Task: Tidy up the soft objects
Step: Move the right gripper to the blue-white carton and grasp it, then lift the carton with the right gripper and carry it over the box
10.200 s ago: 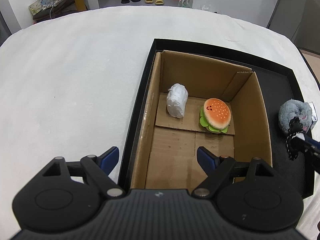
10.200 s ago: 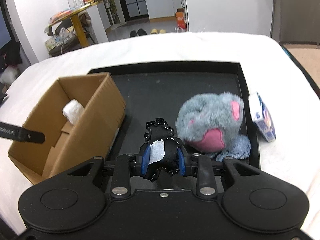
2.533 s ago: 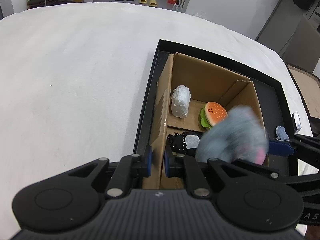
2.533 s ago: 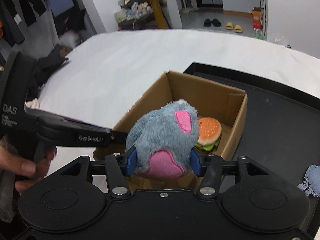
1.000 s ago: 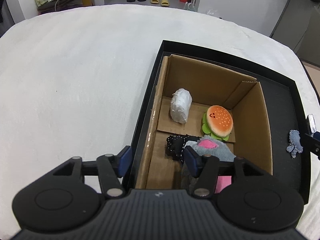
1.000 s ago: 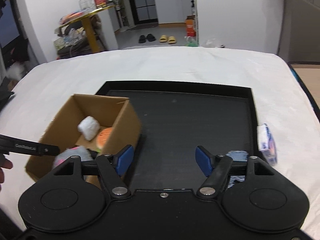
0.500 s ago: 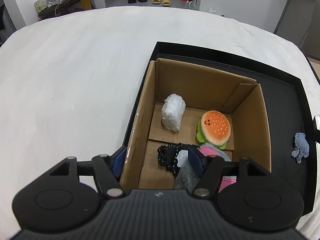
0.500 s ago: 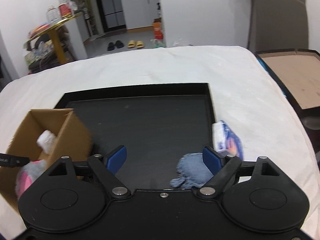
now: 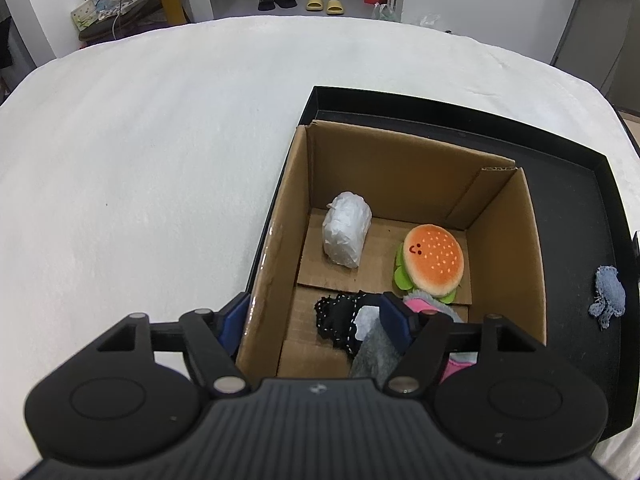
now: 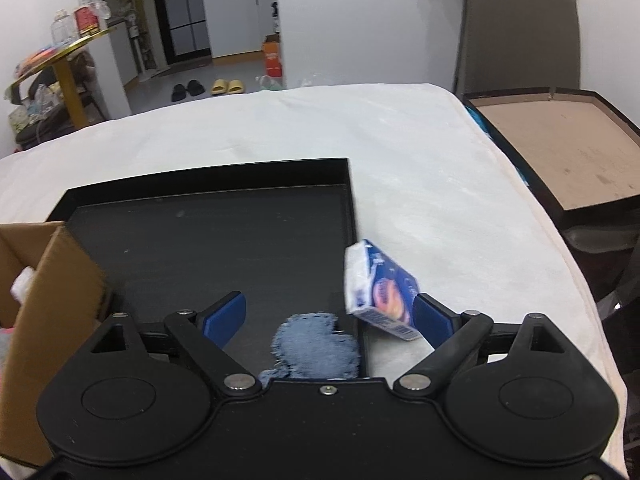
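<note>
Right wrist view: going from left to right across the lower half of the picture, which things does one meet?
Cardboard box → black tray → blue cloth → tissue pack → white cover → brown tray.

Grey plush (image 9: 376, 350) in cardboard box (image 9: 400, 168) mostly hidden behind left gripper (image 9: 314, 318). Denim scrap (image 10: 316, 350) cut off at near end by right gripper (image 10: 330, 316). Print on tissue pack (image 10: 384, 292) blurred, unreadable.
</note>
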Demonstrator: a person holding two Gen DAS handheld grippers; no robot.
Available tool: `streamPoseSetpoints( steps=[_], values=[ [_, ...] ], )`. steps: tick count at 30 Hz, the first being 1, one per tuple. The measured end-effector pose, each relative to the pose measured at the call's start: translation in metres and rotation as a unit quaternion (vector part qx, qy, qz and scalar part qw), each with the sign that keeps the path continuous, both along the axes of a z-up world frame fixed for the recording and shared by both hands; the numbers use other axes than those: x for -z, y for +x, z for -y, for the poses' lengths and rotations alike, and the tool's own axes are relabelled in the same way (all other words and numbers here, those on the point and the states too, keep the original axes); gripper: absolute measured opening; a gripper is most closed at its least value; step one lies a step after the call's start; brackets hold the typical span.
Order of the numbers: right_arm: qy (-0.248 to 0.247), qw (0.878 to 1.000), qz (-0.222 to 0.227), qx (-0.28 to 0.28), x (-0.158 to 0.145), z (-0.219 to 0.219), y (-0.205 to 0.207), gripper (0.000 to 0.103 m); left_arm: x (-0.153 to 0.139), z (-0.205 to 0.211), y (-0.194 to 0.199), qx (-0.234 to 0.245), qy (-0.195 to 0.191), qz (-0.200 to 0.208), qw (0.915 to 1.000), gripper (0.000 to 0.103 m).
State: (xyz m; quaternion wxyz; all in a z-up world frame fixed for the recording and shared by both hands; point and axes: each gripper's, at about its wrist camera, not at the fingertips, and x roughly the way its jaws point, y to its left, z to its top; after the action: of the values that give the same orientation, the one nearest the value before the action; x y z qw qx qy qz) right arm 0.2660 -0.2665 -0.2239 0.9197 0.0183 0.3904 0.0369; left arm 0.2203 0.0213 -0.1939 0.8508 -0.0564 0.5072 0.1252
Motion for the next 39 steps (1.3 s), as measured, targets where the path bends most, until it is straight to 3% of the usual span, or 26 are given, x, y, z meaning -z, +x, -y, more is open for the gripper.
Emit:
streamPoseSetpoints(
  steps=[12, 15, 18, 22, 29, 39],
  values=[
    [-0.043, 0.999, 0.023, 0.0, 0.011, -0.001, 0.013, 0.09, 0.0, 0.0, -0.001, 0.002, 0.0, 0.0, 1.0, 0.069],
    [-0.043, 0.999, 0.02, 0.0, 0.015, 0.0, 0.016, 0.085, 0.0, 0.0, -0.001, 0.003, 0.0, 0.0, 1.0, 0.069],
    [-0.043, 0.999, 0.015, 0.002, 0.02, 0.004, 0.017, 0.078, 0.0, 0.0, -0.001, 0.004, 0.001, 0.0, 1.0, 0.069],
    [-0.035, 0.999, 0.001, 0.009, 0.025, 0.011, 0.02, 0.036, 0.001, 0.0, -0.001, 0.002, 0.0, 0.0, 1.0, 0.069],
    [-0.044, 0.999, 0.011, 0.005, 0.018, 0.012, 0.01, 0.02, 0.0, 0.0, -0.002, 0.003, -0.001, 0.002, 1.0, 0.069],
    [-0.038, 0.998, 0.048, -0.004, -0.017, 0.005, -0.006, 0.018, -0.004, -0.007, -0.01, -0.002, -0.006, 0.006, 1.0, 0.069]
  ],
)
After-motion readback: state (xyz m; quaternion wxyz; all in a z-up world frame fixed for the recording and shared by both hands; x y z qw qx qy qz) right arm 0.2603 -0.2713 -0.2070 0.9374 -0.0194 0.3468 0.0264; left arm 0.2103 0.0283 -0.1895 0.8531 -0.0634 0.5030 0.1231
